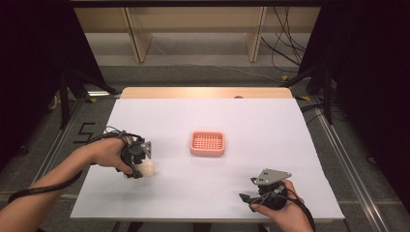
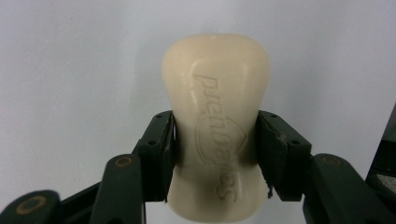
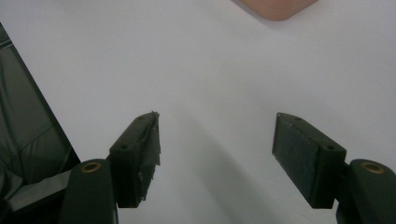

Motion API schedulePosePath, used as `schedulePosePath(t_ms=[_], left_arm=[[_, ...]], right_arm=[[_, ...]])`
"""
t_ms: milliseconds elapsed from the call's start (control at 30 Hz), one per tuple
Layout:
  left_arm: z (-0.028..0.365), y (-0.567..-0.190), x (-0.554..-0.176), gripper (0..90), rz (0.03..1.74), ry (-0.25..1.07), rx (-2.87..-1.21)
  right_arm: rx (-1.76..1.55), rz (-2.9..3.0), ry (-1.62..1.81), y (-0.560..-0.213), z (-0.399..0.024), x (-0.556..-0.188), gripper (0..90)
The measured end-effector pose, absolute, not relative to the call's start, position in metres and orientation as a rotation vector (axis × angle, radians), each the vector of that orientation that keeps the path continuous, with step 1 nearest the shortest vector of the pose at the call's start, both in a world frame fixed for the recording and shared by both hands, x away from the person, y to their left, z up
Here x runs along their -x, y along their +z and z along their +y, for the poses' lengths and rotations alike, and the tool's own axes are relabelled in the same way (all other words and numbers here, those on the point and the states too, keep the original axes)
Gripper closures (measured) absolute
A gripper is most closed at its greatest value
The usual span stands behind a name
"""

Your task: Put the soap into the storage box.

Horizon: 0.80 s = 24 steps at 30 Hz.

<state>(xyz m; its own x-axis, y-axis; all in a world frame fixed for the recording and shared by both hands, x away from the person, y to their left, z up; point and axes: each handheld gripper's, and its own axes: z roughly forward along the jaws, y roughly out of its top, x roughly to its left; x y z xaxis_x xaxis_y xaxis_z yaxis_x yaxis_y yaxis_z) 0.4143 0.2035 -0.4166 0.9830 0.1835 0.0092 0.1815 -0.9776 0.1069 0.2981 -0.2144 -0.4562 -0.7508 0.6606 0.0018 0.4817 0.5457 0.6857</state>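
A cream bar of soap (image 2: 217,126) with an embossed logo sits between the jaws of my left gripper (image 2: 215,156), which is shut on its narrow waist. From above, the soap (image 1: 147,168) pokes out of the left gripper (image 1: 137,166) at the table's left side, low over the white surface. A pink slotted soap dish (image 1: 208,143) rests near the table's middle, apart from both grippers; its edge (image 3: 276,8) shows at the top of the right gripper view. My right gripper (image 3: 215,158) is open with nothing between its jaws, near the front right edge (image 1: 247,198).
The white table top (image 1: 251,121) has a wooden strip along its far edge. Dark floor and the table's front edge (image 3: 28,116) lie close to the right gripper. Black stands and cables (image 1: 285,43) are beyond the table.
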Motion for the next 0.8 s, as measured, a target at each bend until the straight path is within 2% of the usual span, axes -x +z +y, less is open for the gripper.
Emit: schedulePosePath(t_ms=[800], left_arm=[[0.186,-0.41,-0.422,49.1,0.238,0.054,-3.006]], right_arm=[[-0.94,2.524,1.006,-0.455,-0.215,-0.298,33.0]])
